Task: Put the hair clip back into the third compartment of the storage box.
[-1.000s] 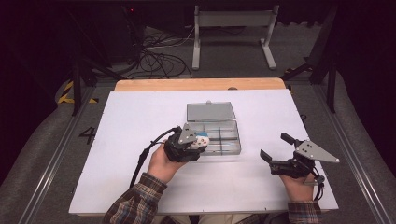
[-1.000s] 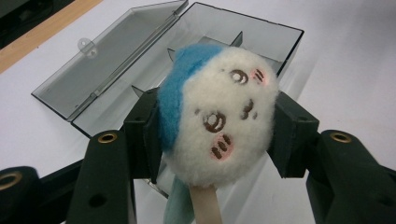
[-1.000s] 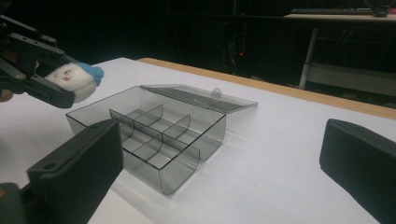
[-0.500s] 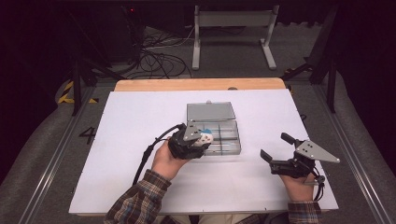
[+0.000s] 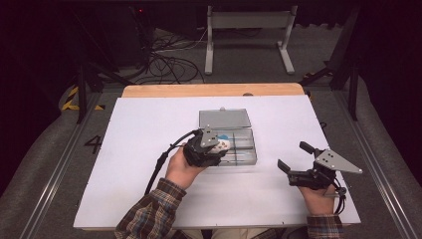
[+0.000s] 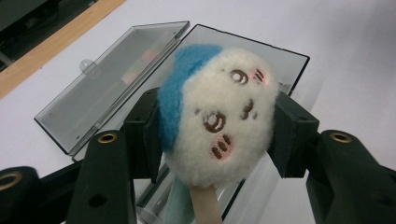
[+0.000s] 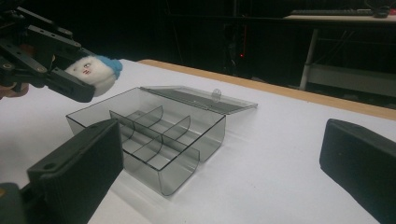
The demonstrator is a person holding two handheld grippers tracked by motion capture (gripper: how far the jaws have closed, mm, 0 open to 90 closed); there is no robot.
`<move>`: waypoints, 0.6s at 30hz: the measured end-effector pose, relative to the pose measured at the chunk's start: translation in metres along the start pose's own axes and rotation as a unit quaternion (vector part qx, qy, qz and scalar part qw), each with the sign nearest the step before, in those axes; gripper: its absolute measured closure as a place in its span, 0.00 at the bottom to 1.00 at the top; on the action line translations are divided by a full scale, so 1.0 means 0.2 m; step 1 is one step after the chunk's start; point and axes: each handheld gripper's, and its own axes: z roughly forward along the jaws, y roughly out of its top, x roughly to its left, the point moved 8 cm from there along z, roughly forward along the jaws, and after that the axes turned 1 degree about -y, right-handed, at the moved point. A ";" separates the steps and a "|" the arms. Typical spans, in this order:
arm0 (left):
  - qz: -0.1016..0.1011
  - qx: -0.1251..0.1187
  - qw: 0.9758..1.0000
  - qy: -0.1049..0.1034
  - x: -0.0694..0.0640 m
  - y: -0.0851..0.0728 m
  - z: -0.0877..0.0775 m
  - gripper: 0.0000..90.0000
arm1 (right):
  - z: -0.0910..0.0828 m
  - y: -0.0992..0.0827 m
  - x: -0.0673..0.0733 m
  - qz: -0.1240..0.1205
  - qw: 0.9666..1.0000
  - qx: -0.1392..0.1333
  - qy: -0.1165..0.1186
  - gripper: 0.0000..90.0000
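The left gripper (image 5: 213,147) has edged right over the clear divided box's (image 5: 244,149) near-left corner, its jaws pinching a plush face (image 6: 219,114). Lower it squarely into one compartment. The right gripper (image 5: 298,160) waits spread, near-right.
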 end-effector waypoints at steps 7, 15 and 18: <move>0.002 0.007 1.000 -0.001 0.00 0.03 0.03 0.50 | 0.00 0.00 0.00 0.001 1.000 -0.001 -0.001 0.00; 0.000 0.008 1.000 0.001 0.02 0.06 0.06 0.50 | -0.01 0.00 -0.01 0.001 1.000 -0.003 -0.004 0.00; -0.002 0.011 1.000 0.000 0.02 0.06 0.07 0.50 | -0.01 0.01 -0.01 -0.002 1.000 -0.006 -0.005 0.00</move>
